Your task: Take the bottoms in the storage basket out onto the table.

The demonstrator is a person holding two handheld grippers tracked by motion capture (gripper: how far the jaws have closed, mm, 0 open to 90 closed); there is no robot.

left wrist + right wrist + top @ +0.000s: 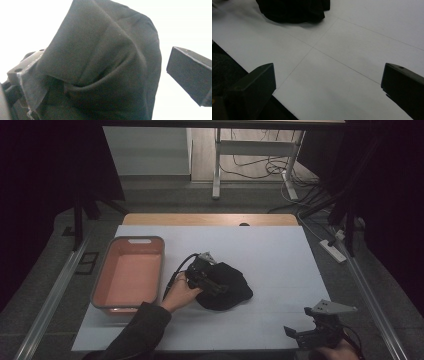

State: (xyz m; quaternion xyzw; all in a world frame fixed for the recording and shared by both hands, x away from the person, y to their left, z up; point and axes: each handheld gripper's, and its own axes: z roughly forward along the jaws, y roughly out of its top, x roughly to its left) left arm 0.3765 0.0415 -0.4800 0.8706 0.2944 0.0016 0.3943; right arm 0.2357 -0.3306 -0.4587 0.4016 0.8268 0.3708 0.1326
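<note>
Reaching my left gripper (pixel 212 282) wide into the cloth (pixel 227 287), bin (pixel 152 241) bare behind it; right gripper (pixel 305 332) wide, holding nothing.

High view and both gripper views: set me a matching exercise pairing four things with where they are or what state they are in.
Things:
1. black cloth
2. pink bin
3. left gripper
4. right gripper

Places or states:
A. open, near the table's front right edge, with nothing between its jaws
B. at the left of the table, with nothing in it
C. crumpled in a heap at the middle of the table
D. jaws apart, with fabric draped over one of them

Pairs: 1-C, 2-B, 3-D, 4-A
</note>
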